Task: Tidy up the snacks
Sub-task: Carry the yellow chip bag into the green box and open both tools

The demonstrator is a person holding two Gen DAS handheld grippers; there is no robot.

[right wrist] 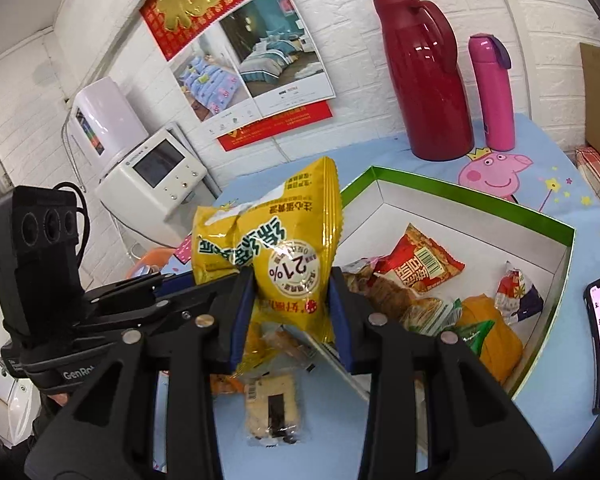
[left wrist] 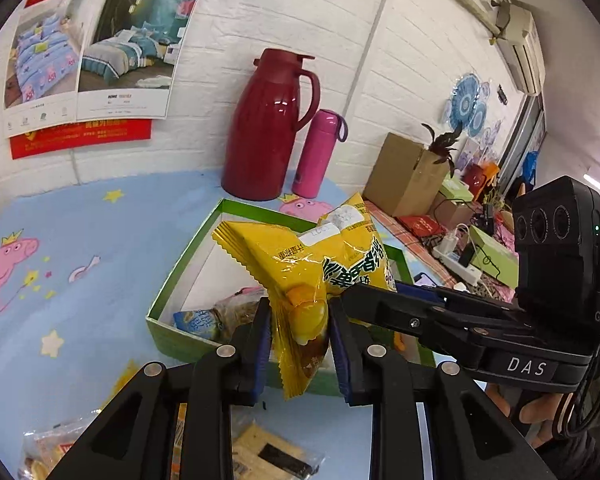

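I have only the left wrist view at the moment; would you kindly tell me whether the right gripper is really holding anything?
Observer: Yes. The right gripper is shut on a yellow packet marked 21%.
Operator: Thank you. What lies deeper in the box, behind my packet?
Observer: A red packet and an orange packet lie inside the green box.
Operator: And what stands beyond the table edge, outside my frame?
Observer: A white appliance with a small screen, against the wall.
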